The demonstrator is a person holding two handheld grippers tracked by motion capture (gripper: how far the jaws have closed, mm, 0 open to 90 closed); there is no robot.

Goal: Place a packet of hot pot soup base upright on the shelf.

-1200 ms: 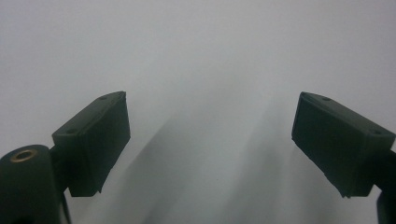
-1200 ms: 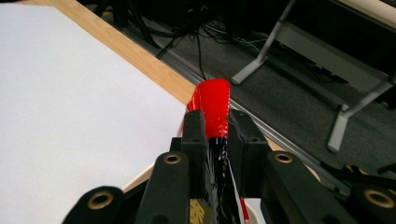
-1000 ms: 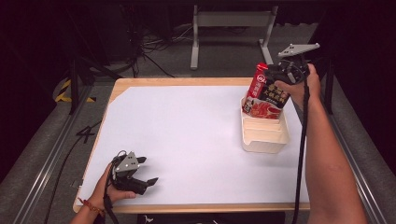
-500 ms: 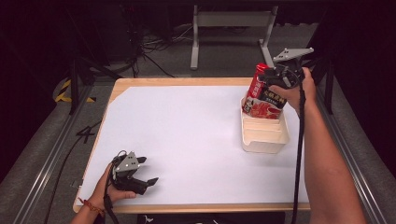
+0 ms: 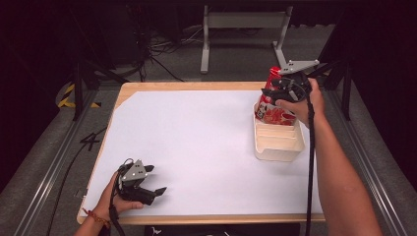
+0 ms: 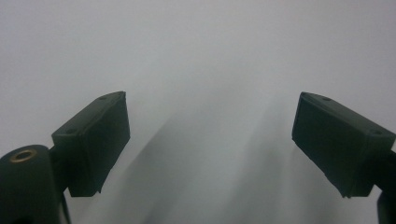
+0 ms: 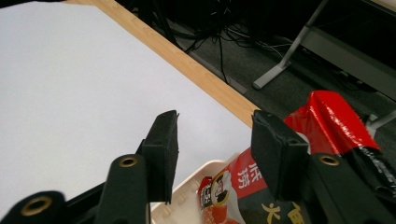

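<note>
Glossy red foil — a crinkled snack packet point(image 5: 273, 105), printed with white characters and a small picture, stands upright in the far compartment of a cream plastic tray point(image 5: 278, 147). I log the tray as a smooth, rounded rectangle with low ribbed dividers across its inside, sitting near the right edge of the worktop point(image 5: 196, 142).

Worktop: a matte white sheet over a pale wood board, the wood showing as a thin border and at one clipped far-left corner.

Right gripper point(image 7: 215, 154): black, blocky, topped with a grey three-cornered plate, held at the packet's upper end. Its fingers have just been opening and now stand half apart; in the right gripper view the flat matte pads point(image 7: 163, 149) are off the foil, one close beside the packet's red top, the other over bare white sheet. Between them I see only the tray's rim and the worktop, so I count nothing as gripped.

Left gripper point(image 5: 147, 186): same black body and grey plate, resting low at the near-left corner of the worktop, well apart from the tray. In the left gripper view its fingers point(image 6: 93, 140) are spread wide — rectangular slabs with small screw holes — over plain white surface, nothing between them.
</note>
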